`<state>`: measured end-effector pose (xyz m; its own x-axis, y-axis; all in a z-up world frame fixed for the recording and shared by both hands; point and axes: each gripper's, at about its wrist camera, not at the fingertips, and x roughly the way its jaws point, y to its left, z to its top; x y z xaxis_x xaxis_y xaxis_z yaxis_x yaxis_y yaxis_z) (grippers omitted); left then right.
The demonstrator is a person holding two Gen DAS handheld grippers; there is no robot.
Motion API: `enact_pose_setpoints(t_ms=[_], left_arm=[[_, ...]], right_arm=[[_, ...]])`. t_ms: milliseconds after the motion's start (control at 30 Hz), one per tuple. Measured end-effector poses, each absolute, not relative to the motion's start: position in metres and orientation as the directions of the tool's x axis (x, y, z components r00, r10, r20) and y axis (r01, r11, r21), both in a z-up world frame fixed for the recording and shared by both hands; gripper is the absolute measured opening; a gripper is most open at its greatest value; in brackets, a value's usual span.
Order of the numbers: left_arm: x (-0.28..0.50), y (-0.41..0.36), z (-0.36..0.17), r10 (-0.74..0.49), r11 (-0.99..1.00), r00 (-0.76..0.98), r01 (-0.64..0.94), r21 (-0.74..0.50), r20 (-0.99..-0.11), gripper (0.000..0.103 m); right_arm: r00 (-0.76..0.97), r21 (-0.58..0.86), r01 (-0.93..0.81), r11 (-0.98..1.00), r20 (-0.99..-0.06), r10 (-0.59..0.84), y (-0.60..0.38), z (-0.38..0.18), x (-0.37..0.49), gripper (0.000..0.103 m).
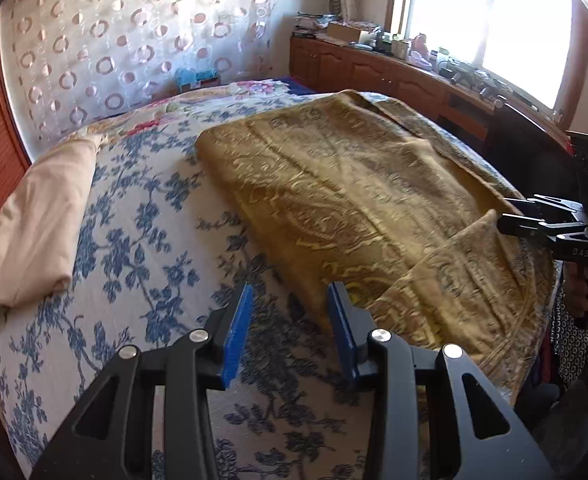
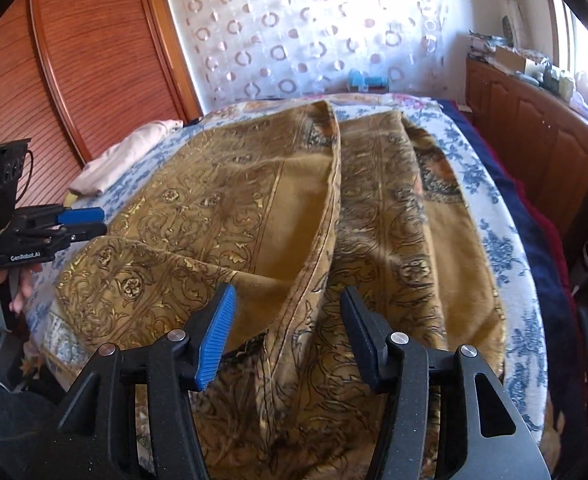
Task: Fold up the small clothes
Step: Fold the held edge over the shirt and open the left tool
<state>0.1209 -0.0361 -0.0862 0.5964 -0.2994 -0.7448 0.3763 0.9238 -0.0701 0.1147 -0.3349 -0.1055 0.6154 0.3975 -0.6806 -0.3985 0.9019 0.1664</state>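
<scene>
A golden-brown patterned cloth lies spread and partly folded over on the bed, with a raised fold edge running down its middle in the right wrist view. My left gripper is open and empty, hovering over the bedspread just left of the cloth's near edge; it also shows in the right wrist view. My right gripper is open, its fingers straddling the cloth's raised fold without closing on it. In the left wrist view the right gripper sits at the cloth's right edge.
The bed has a white bedspread with blue flowers. A folded beige garment lies at the bed's left side. A wooden cabinet with clutter runs under the window. A wooden wardrobe stands to the left.
</scene>
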Motion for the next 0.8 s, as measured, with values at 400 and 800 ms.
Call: enact_pose_setpoints(t_ms=[400, 800], left_arm=[[0.117, -0.029, -0.105, -0.28, 0.929, 0.616, 0.367, -0.046, -0.736, 0.04], [0.119, -0.029, -0.104, -0.272, 0.931, 0.618, 0.362, -0.04, -0.738, 0.042]], right_arm=[[0.593, 0.147, -0.415, 0.898, -0.705, 0.39, -0.329, -0.111, 0.121, 0.055], [0.609, 0.111, -0.418, 0.902, -0.702, 0.369, -0.325, -0.113, 0.12, 0.055]])
